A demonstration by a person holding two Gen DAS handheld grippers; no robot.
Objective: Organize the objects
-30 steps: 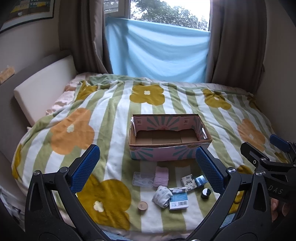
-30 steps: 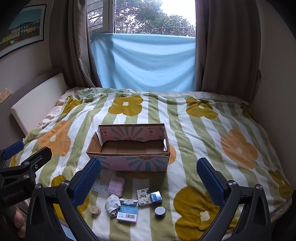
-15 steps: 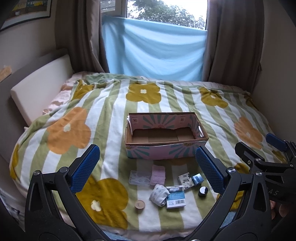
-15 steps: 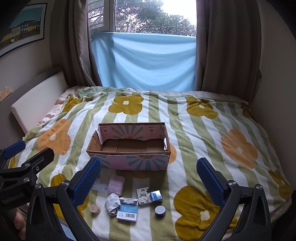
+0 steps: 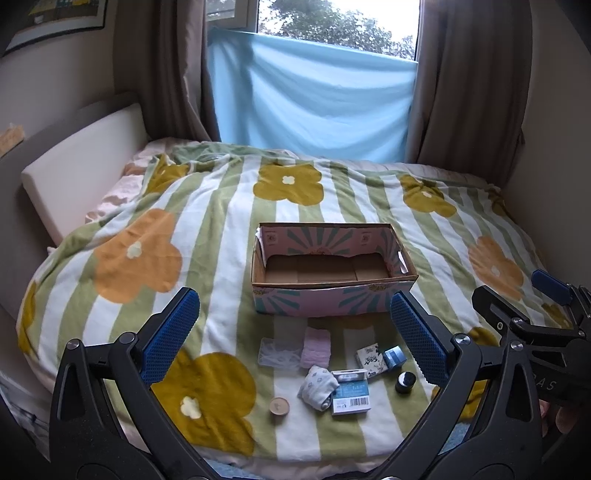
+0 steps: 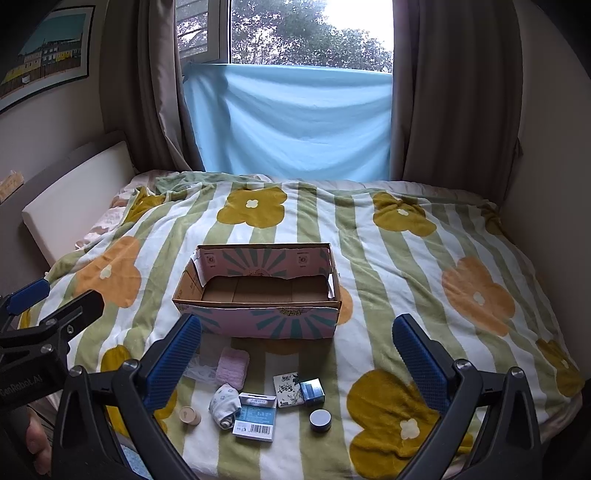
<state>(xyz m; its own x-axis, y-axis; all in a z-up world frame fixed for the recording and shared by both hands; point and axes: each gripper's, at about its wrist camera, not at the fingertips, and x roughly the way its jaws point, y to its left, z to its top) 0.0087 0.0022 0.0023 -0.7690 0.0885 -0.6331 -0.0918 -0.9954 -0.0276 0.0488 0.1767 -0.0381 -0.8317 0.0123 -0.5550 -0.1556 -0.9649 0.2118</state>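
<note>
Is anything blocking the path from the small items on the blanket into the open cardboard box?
Nothing visible does. The open pink-patterned cardboard box sits empty just behind the small items, such as the folded pink cloth; only its near wall must be cleared.

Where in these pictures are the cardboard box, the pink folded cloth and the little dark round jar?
cardboard box (image 6: 258,317): right wrist view, on its pink front wall.
pink folded cloth (image 6: 232,364): right wrist view, middle of its top.
dark round jar (image 6: 320,418): right wrist view, on its lid.

Home bedroom: bed (image 6: 369,258), floral blanket (image 5: 221,236), curtained window (image 6: 306,33).
</note>
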